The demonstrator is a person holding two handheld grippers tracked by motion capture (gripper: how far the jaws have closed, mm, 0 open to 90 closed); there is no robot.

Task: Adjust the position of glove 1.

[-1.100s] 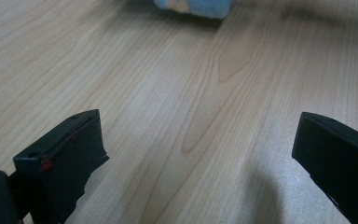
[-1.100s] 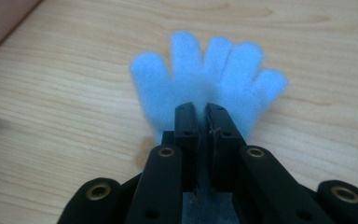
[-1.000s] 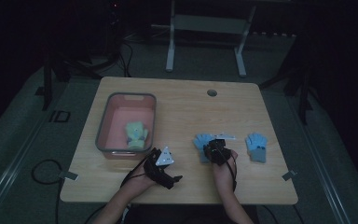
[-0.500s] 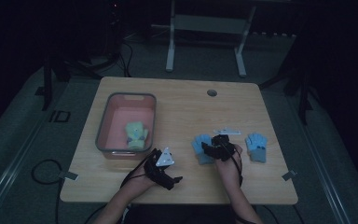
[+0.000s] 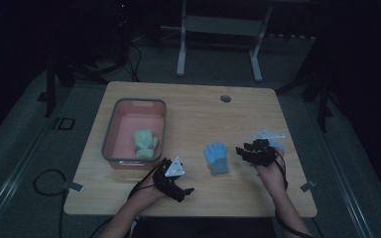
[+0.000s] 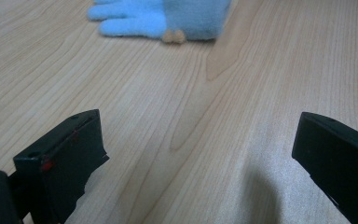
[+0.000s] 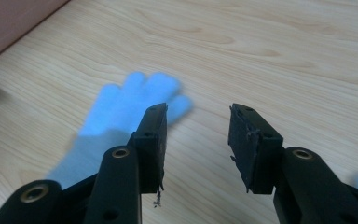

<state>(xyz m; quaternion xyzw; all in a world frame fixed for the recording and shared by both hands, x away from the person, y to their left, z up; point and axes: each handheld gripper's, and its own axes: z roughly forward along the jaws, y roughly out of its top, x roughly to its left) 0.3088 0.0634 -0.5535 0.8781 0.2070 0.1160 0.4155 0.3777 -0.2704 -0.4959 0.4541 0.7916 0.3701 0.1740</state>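
My work surface was a pale wooden table [image 5: 188, 104] with rounded corners and a small round hole [image 5: 225, 98] near its far edge, set in a dark room on grey flooring, with a white-legged stand [image 5: 218, 39] beyond it. I counted one pink bin [image 5: 113, 134] on the table's left part, with one green glove [image 5: 144, 142] lying inside it. I counted two blue gloves: one blue glove [image 5: 216, 157] lay flat on the bare wood between my two tools, and a second blue glove [image 5: 277, 146] peeked out just behind my right gripper [image 5: 243, 152]. That gripper's jaws stood apart, having just been closing a little, with nothing between them. My left gripper [image 5: 187, 191] rested near the front edge, jaws spread wide over bare wood, grasping nothing.
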